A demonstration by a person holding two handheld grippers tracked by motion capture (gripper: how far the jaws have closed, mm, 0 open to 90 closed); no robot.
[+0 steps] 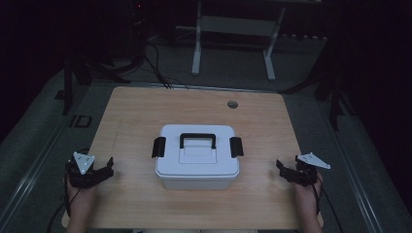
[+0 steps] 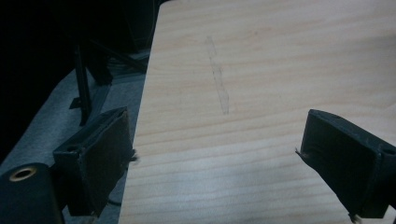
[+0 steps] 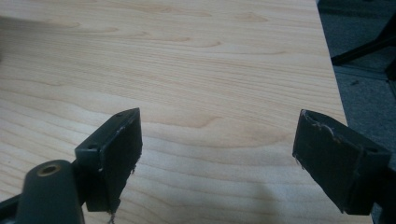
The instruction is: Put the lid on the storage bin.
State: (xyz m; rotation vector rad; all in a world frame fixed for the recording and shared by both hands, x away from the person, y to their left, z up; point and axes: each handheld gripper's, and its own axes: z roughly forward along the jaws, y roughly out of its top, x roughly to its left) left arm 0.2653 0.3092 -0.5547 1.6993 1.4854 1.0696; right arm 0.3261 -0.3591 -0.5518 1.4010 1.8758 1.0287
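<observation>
White lidded box (image 1: 197, 156), long axis left-right, handle up, left gripper (image 1: 103, 168) and right gripper (image 1: 283, 170) jaws wide

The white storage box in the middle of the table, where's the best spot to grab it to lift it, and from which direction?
Probably the black carry handle on the white storage box's lid. It lies flat across the lid's centre, so come straight down from above with the jaws spanning its bar. Both side latches look closed, so the lid should hold.
</observation>
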